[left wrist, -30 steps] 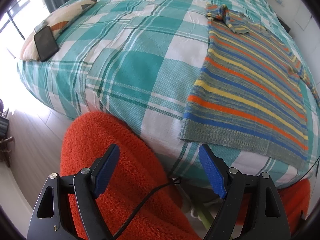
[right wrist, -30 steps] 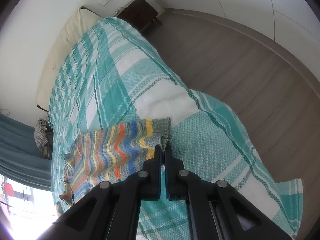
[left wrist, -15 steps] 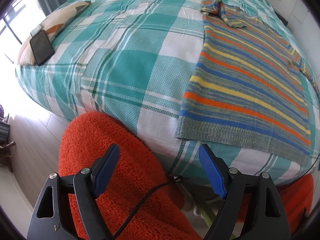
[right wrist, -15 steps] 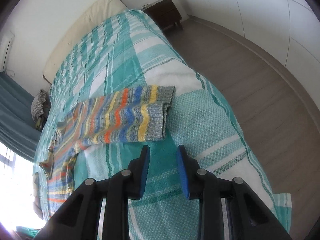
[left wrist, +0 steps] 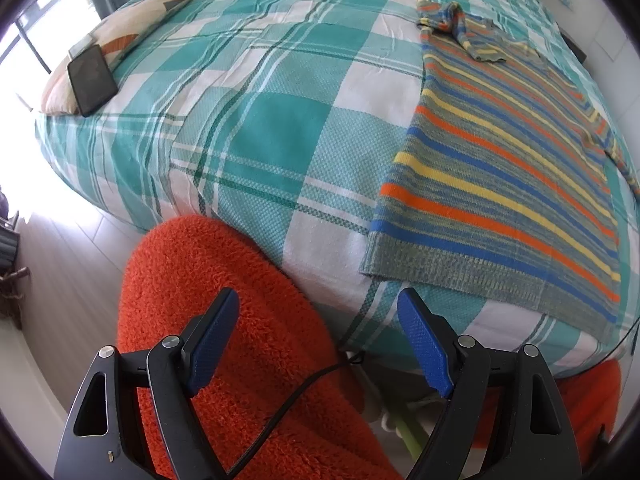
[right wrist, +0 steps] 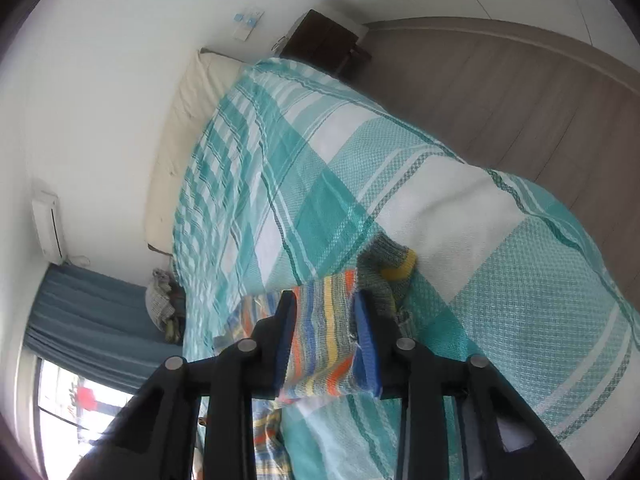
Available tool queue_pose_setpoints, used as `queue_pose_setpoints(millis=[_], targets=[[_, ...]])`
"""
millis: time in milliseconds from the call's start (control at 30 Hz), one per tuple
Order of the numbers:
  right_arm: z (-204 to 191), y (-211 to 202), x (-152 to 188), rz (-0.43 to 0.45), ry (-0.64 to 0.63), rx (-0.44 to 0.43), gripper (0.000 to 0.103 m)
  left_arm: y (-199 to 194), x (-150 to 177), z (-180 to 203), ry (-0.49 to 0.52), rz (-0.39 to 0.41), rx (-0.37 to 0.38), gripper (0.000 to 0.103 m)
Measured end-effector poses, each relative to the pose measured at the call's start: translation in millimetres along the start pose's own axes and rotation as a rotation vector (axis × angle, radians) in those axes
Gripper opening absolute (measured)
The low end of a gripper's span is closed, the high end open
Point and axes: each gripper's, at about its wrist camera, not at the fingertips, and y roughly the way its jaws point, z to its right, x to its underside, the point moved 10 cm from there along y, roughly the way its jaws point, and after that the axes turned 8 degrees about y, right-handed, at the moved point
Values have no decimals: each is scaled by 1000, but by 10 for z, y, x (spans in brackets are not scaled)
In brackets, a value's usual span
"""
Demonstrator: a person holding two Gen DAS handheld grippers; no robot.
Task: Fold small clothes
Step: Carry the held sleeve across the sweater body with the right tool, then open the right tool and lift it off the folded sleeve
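While my right claw (right wrist: 325, 340) sits low over the bed, its fingers stand apart with the sweater's sleeve (right wrist: 320, 344) lying between the blue pads; I cannot tell whether the pads touch the knit. Half a second ago the same claw was nearly closed and hovering short of the sleeve, and a second ago it was pinched shut on the cuff. The sequence reads as release, back-off, then re-approach with a wider opening. I judge this to be a re-grip further up the sleeve, ahead of folding it inward across the body.

My left claw (left wrist: 320, 336) hangs open off the foot of the bed, above an orange fleece cover (left wrist: 224, 320), holding nothing. It has barely shifted over the last second.

The striped sweater (left wrist: 508, 184) lies flat on the checked bedspread (left wrist: 260, 128), hem toward me, one sleeve bunched near the collar at the far end. A phone (left wrist: 92, 80) rests on a pillow (left wrist: 120, 44) at the left edge, well apart from the garment.
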Motion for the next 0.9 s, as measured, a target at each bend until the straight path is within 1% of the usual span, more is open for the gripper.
queue_pose_setpoints(millis=[67, 167, 233, 300, 333, 367, 400, 500, 567, 600, 633, 667, 700, 733, 767, 833, 900], targets=[[19, -104, -19, 0, 33, -39, 41, 14, 5, 0, -3, -4, 3, 83], [129, -302, 15, 19, 24, -9, 41, 33, 12, 1, -4, -9, 7, 83], [269, -407, 91, 16, 49, 2, 41, 46, 13, 8, -3, -12, 8, 83], [392, -426, 215, -17, 65, 3, 41, 55, 8, 22, 2, -16, 7, 83], [441, -407, 274, -33, 52, 23, 41, 57, 4, 30, 7, -17, 5, 83], [486, -390, 315, -38, 14, 58, 41, 55, 1, 40, 13, -17, 3, 83], [497, -361, 345, -35, -51, 103, 41, 48, -3, 50, 21, -15, -2, 83], [396, -296, 319, 33, -295, 235, 40, 11, -10, 67, 39, -5, -19, 83], [311, -213, 300, 42, -415, 288, 41, -7, -13, 58, 37, -2, -25, 83], [274, -154, 319, 20, -460, 298, 41, -12, -16, 47, 32, -1, -26, 83], [236, -90, 367, -26, -498, 289, 35, -17, -16, 33, 26, -1, -27, 83], [218, -49, 424, -80, -528, 277, 24, -23, -14, 19, 20, -1, -28, 83], [207, -22, 460, -129, -548, 289, 9, -28, -9, 8, 13, 0, -27, 83], [213, -32, 463, -159, -541, 303, 9, -24, -1, -1, 7, -1, -25, 83], [229, -68, 434, -181, -499, 304, 9, -6, 10, -7, 3, -8, -23, 83], [428, -161, 310, -203, -338, 369, 9, 63, 32, 12, 2, -34, -16, 83], [667, -197, 256, -223, -190, 404, 9, 107, 23, 61, 13, -48, -12, 83]])
